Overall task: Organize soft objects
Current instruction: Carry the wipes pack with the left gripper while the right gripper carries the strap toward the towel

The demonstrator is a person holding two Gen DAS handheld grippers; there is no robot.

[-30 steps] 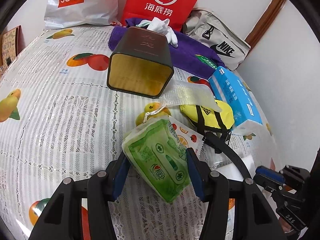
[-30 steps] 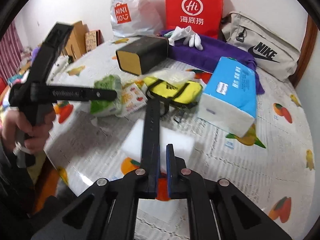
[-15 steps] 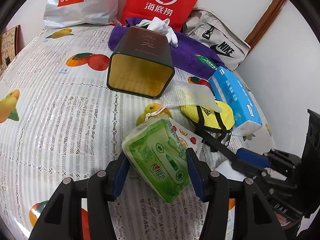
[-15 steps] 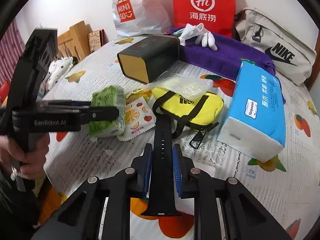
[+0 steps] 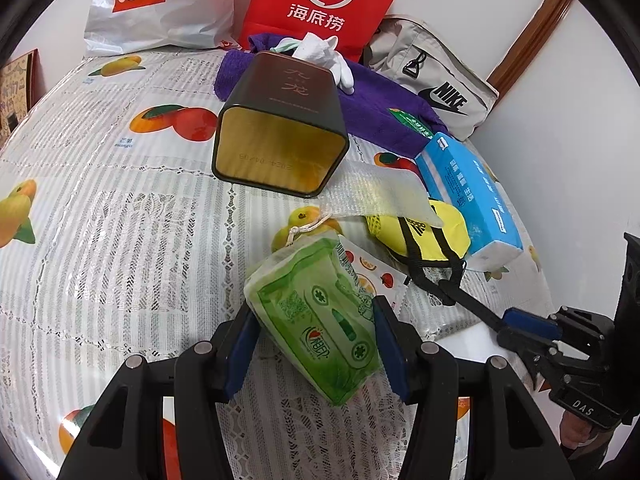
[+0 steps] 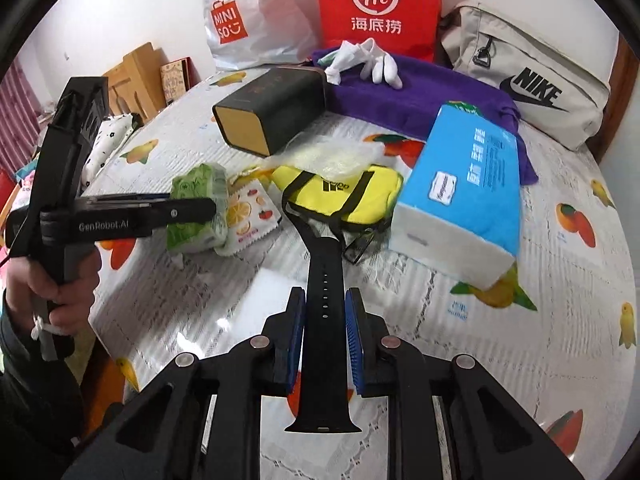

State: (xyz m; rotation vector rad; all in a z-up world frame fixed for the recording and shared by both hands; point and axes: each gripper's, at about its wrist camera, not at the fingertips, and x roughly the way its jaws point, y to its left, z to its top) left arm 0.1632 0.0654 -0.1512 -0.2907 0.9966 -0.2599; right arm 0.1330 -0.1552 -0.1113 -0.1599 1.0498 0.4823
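Strap: the black watch strap (image 6: 324, 312) lies lengthwise between the right gripper (image 6: 325, 312) pads, clenched on its edges, pointing ahead toward the yellow pouch (image 6: 340, 196). Left gripper (image 5: 316, 340) grasps the green tissue pack (image 5: 316, 312).

My left wrist camera looks steeply down along its fingers, close over the table (image 5: 120, 208), toward the far wall. My right one sits to its right, angled leftward – it catches the left gripper (image 6: 192, 210). Both share the dark tin (image 5: 280, 140) (image 6: 272, 108) and the blue tissue pack (image 5: 468, 196) (image 6: 460, 196)
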